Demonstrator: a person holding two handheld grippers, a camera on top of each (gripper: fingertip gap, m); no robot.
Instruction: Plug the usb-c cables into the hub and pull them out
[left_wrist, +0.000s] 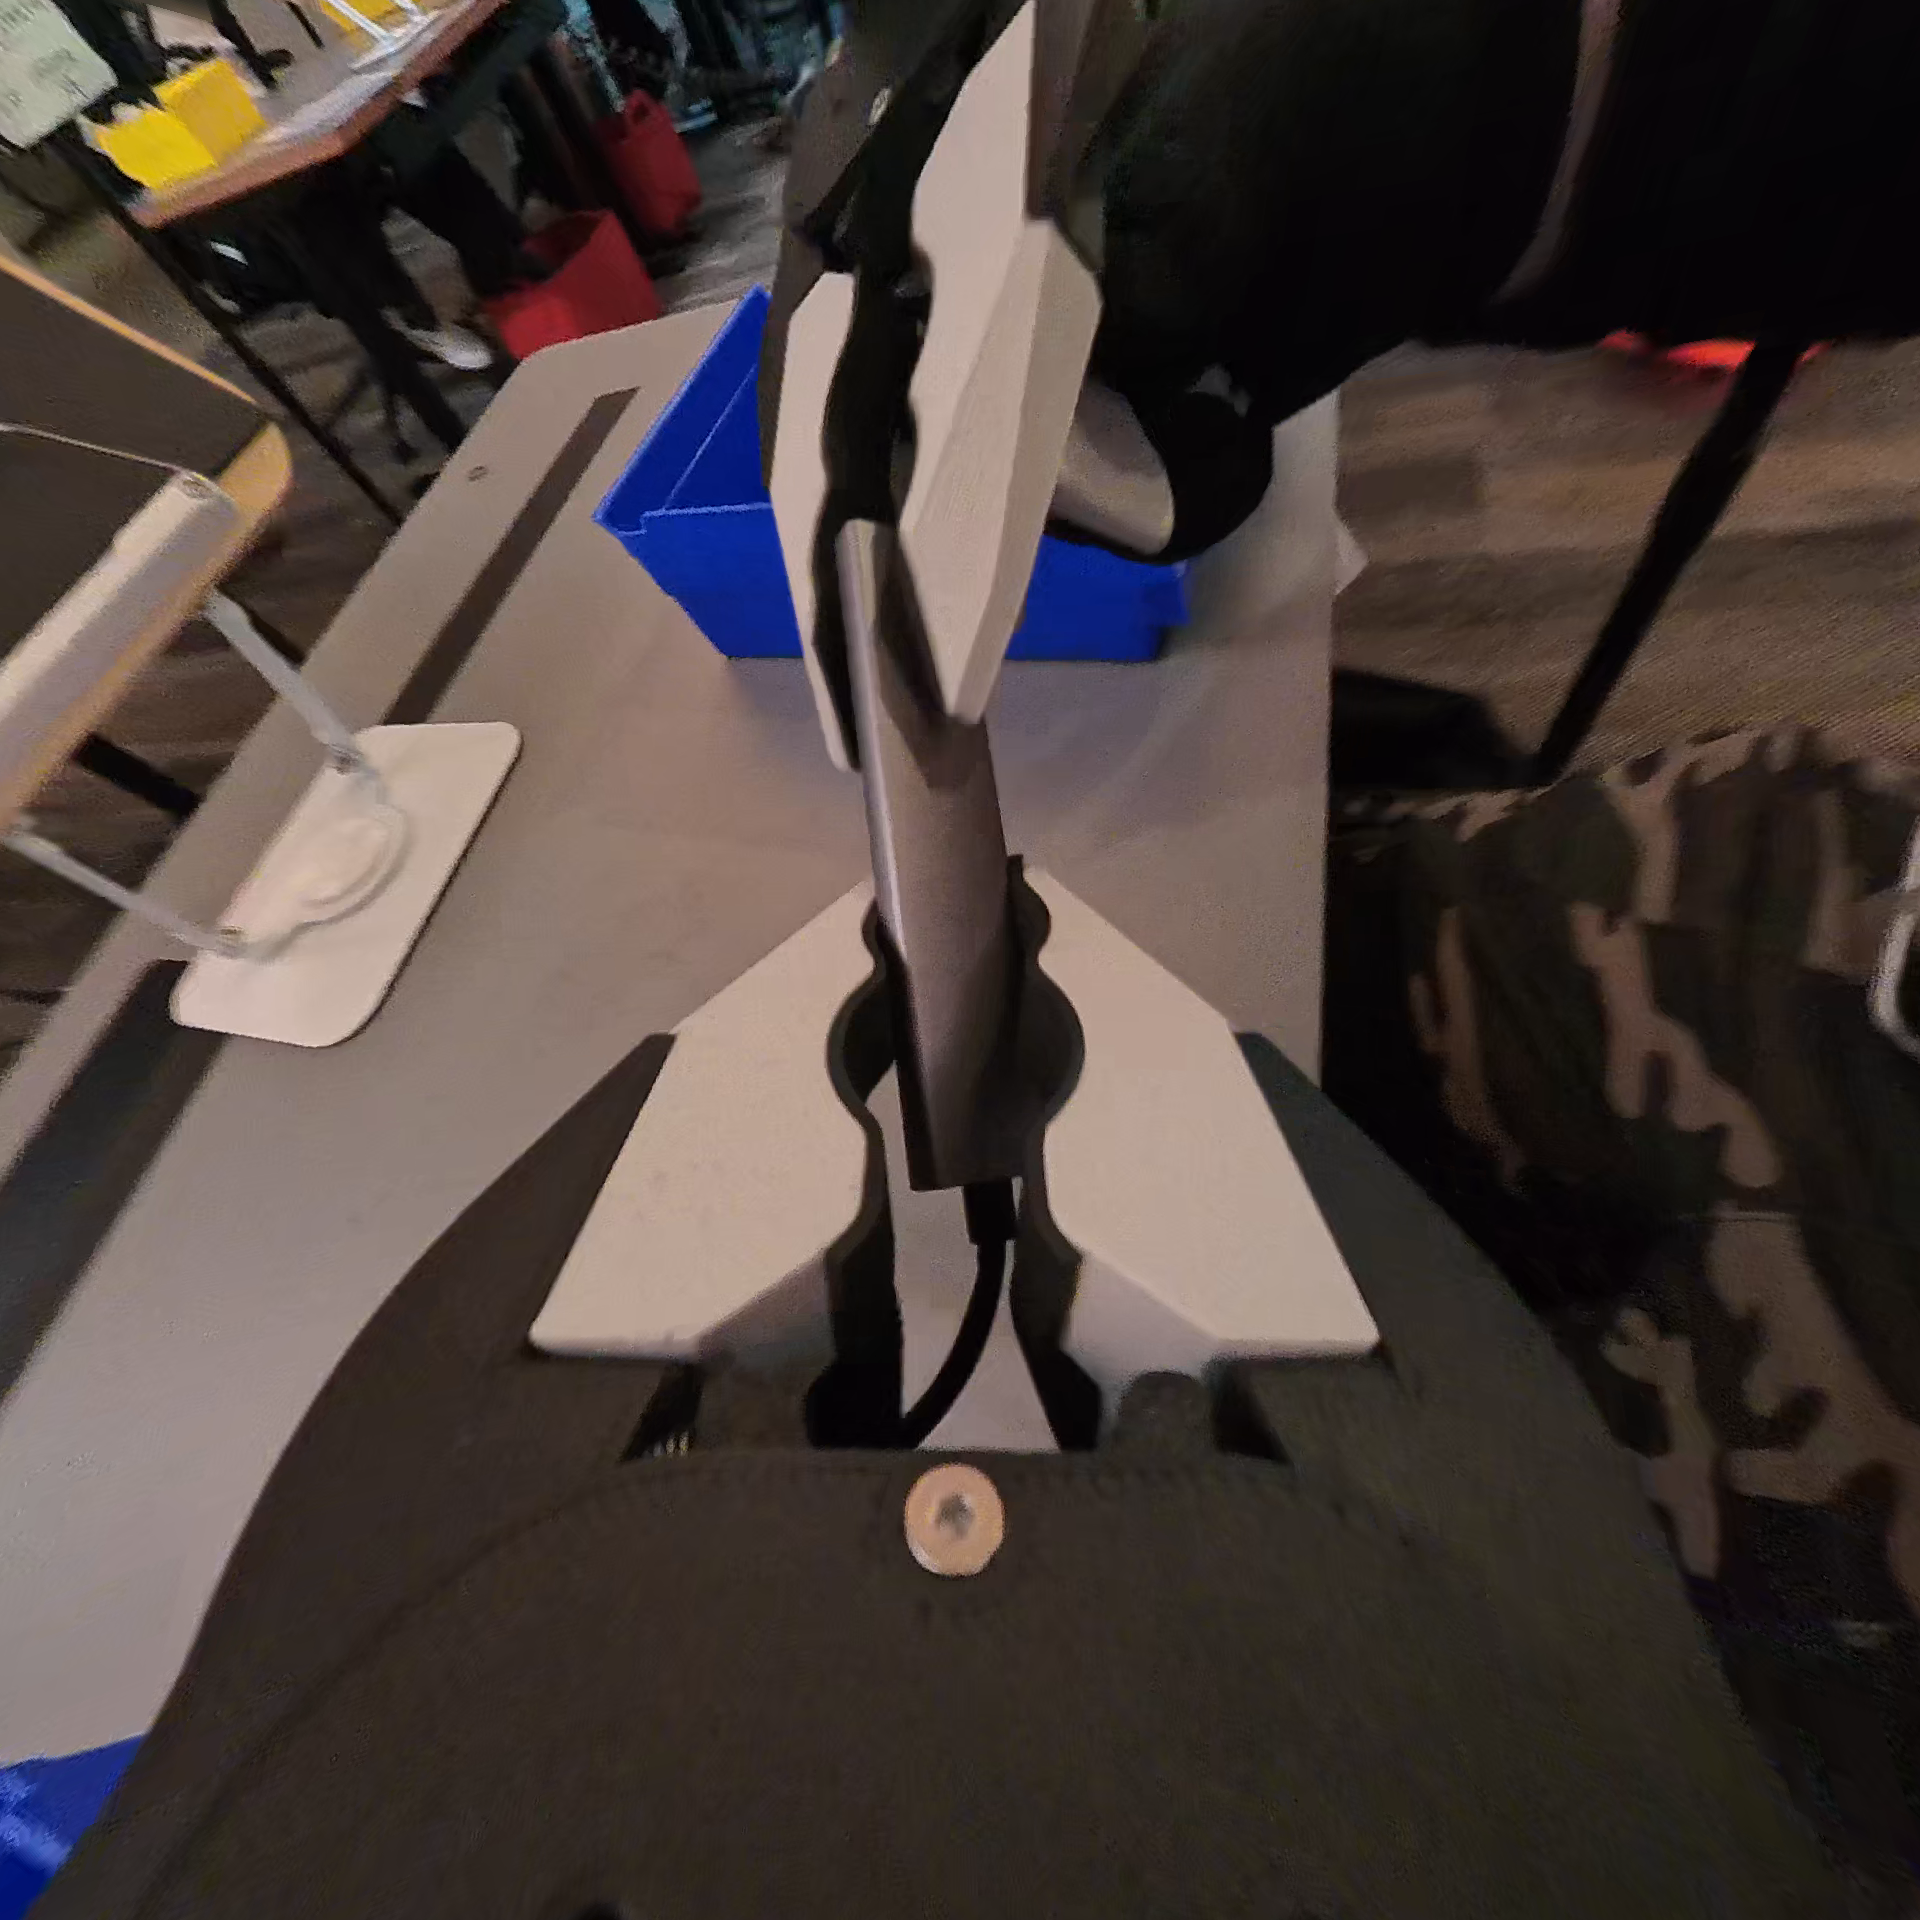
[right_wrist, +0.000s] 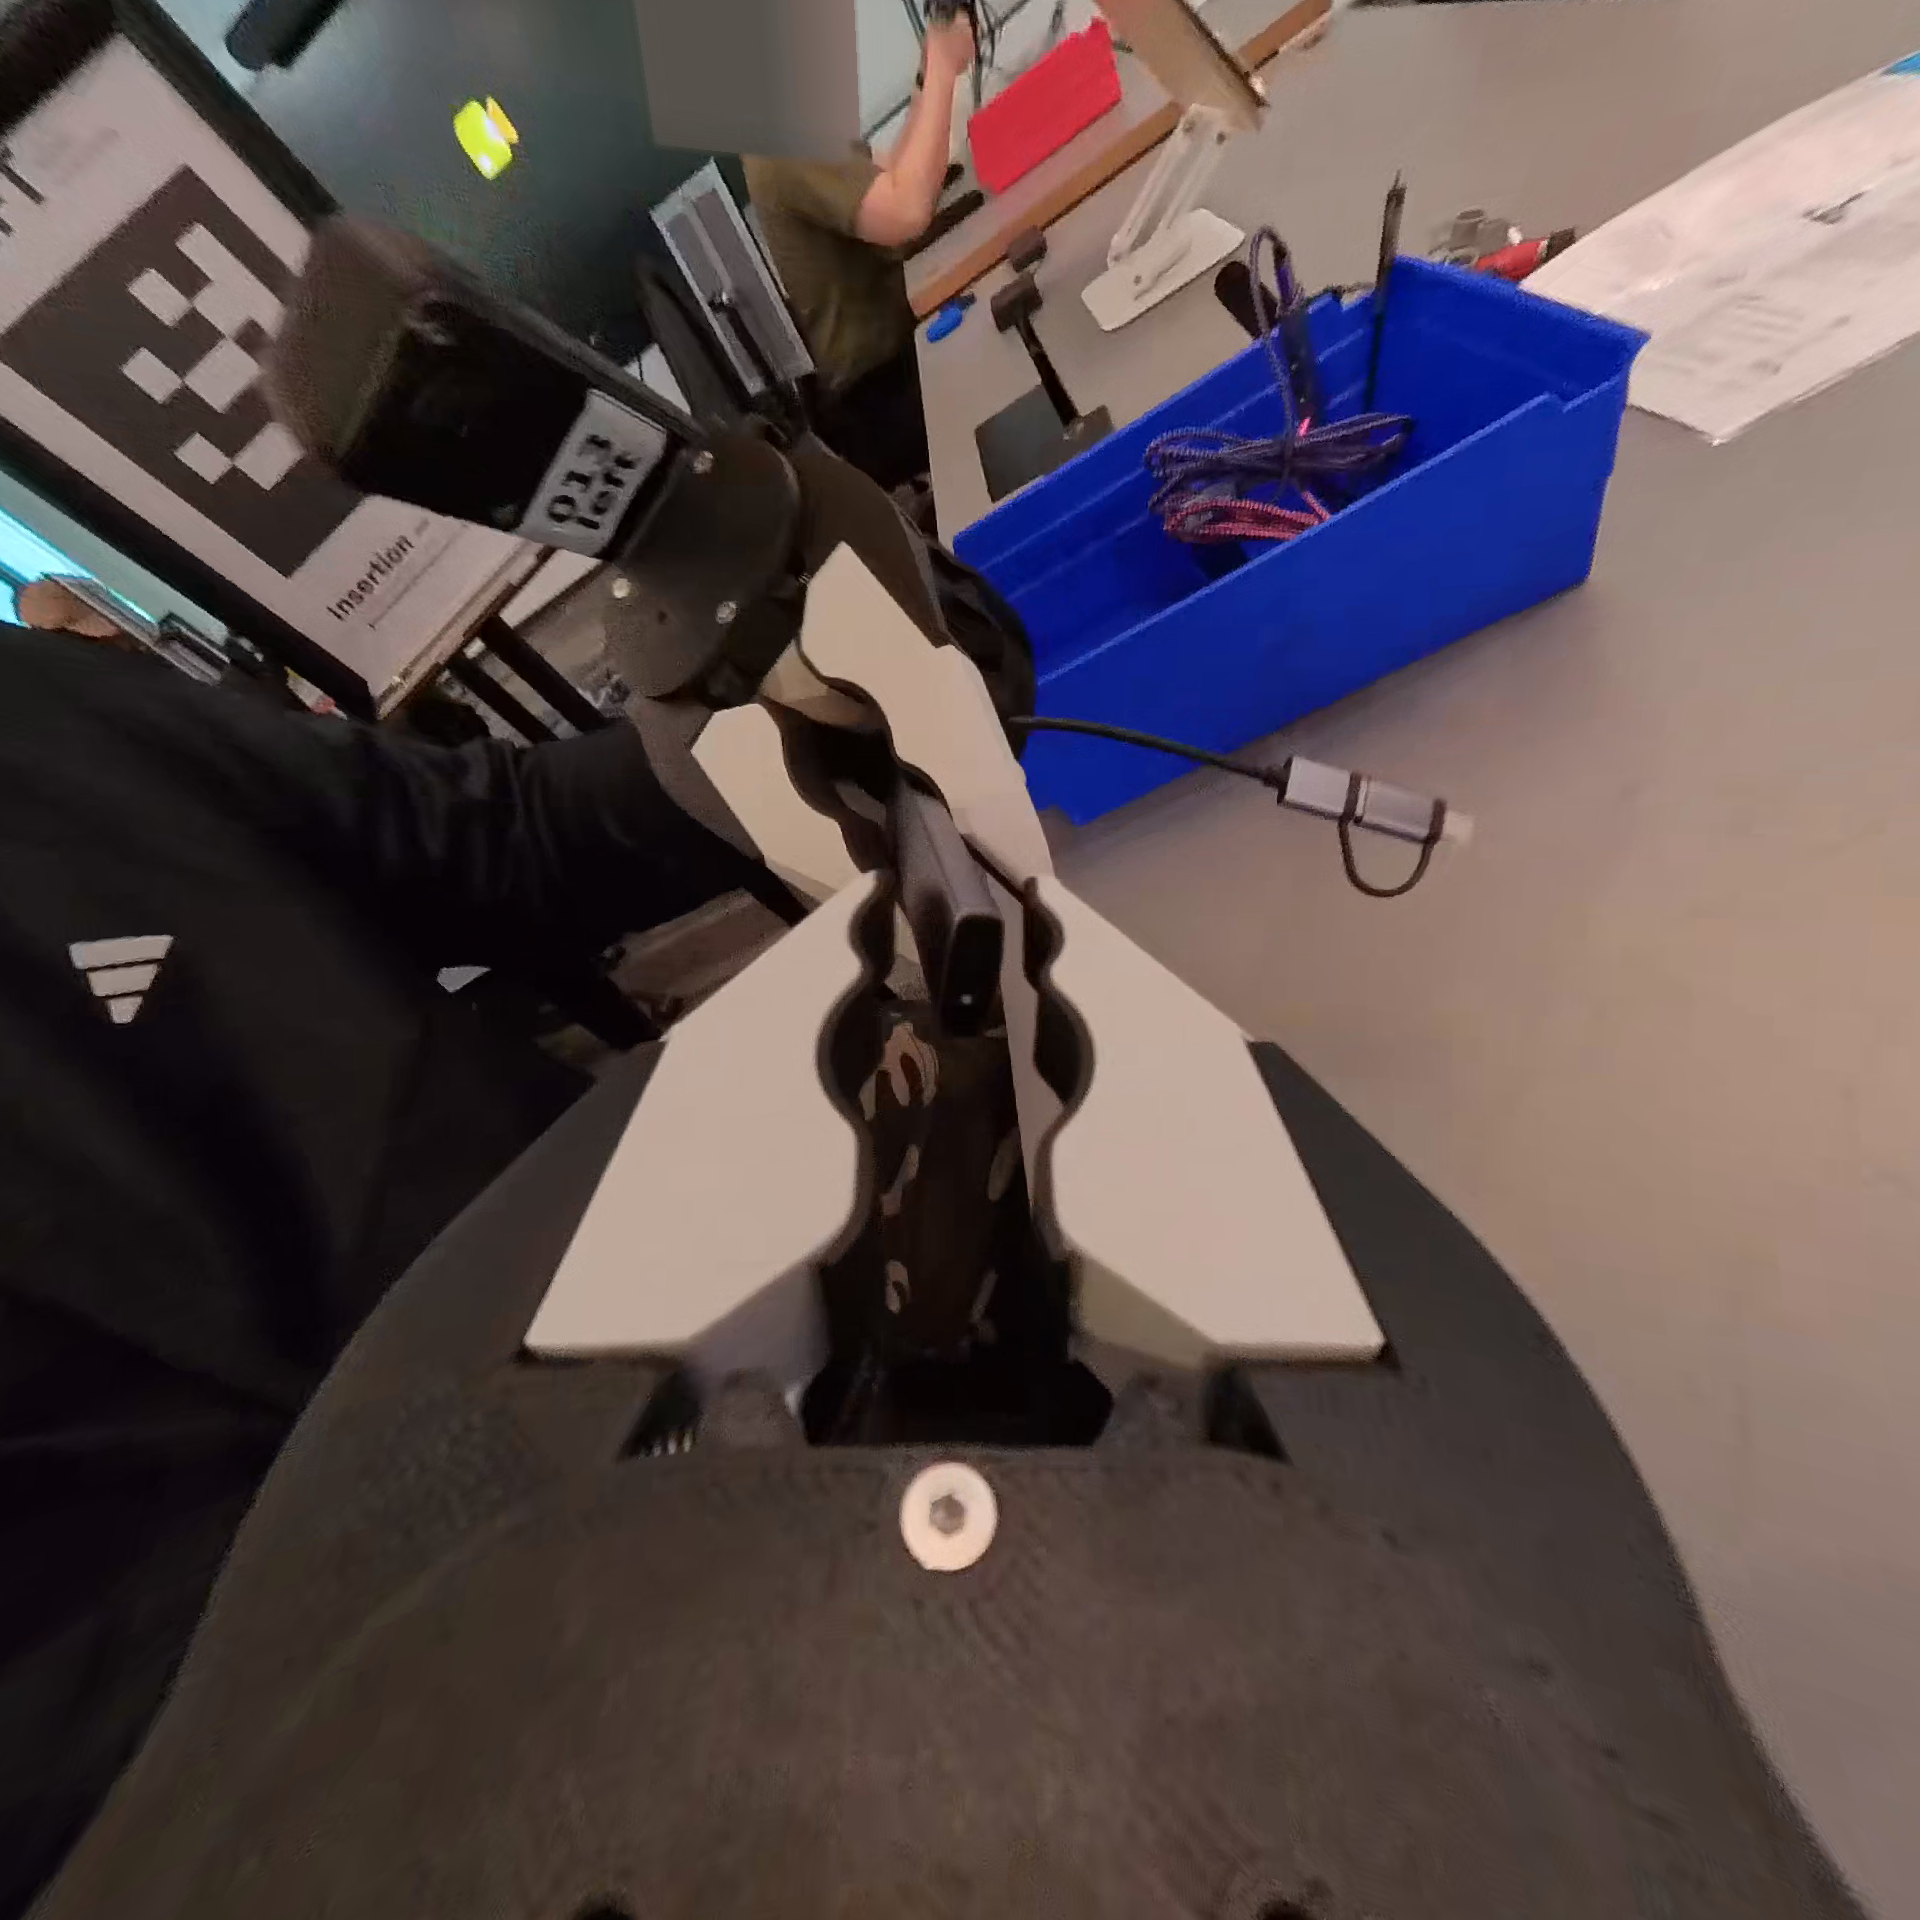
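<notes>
Left wrist view is showing the left gripper (left_wrist: 951, 935) pinching the slim dark grey metal hub (left_wrist: 940, 904) between its black pads. It is gripping near the end where the hub's own thin black cable (left_wrist: 982, 1309) is coming out, so the hub is hanging in the air above the grey table (left_wrist: 623, 779) rather than lying on it. The right gripper (left_wrist: 904, 727) is reaching in from the opposite side, its white fingers narrowed onto the hub's far end and seemingly clamping it too. This is probably to steady or reposition the hub so that its ports are facing a free hand. In the right wrist view the hub's end face (right_wrist: 961, 945) is sitting between the right gripper's (right_wrist: 951, 914) tips. The black cable is trailing to a grey plug (right_wrist: 1361, 805) lying on the table just beside the blue plastic bin (right_wrist: 1299, 644). The braided purple and red cables (right_wrist: 1268, 468) are waiting coiled inside that bin, toward the table's far edge; none looks plugged in yet.
</notes>
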